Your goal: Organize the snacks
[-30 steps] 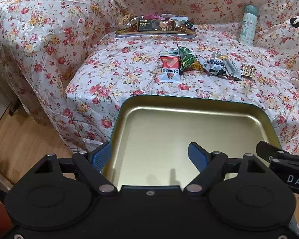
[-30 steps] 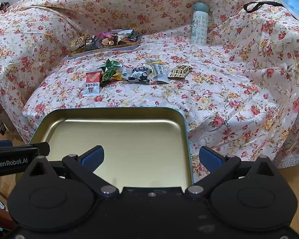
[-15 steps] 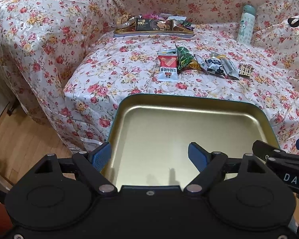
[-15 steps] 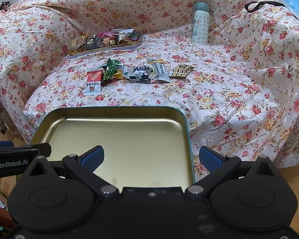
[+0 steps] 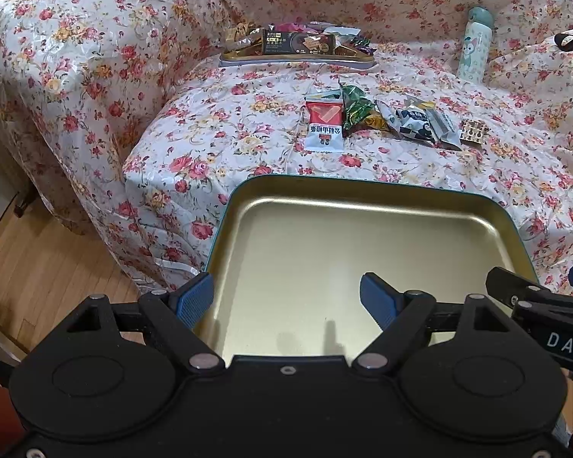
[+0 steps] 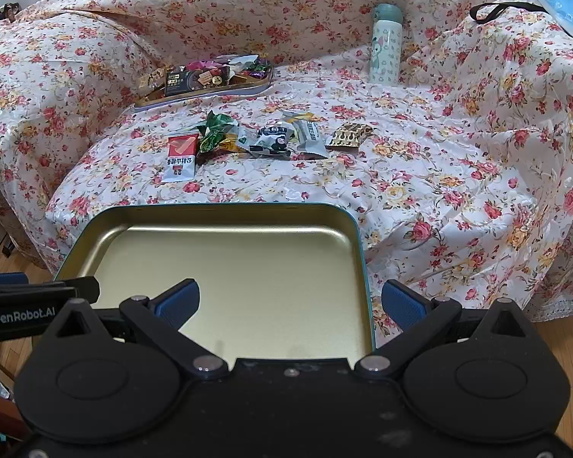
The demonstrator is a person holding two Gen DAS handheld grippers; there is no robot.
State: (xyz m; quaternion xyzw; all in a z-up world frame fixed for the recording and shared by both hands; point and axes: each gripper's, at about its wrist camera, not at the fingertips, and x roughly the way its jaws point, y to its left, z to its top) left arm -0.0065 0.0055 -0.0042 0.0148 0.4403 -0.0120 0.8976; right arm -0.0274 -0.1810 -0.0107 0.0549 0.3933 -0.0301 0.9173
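Tray point(image 5: 382, 206) empty, short of snacks point(image 5: 378, 122), likely meant to receive them; left gripper point(image 5: 286, 297) and right gripper point(image 6: 290, 301) both gaping, straddling tray's near corners.

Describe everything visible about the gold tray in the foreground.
The gold tray is a shallow rectangular metal tin with rounded corners, a brushed gold inside and a thin teal outer edge. Nothing lies in it. It sits level at the front edge of the flowered sofa cover. The left gripper straddles its left rim, the right gripper its right rim, both with jaws spread.

Snack packets point(image 5: 382, 122) beside empty gold tray point(image 5: 363, 206)
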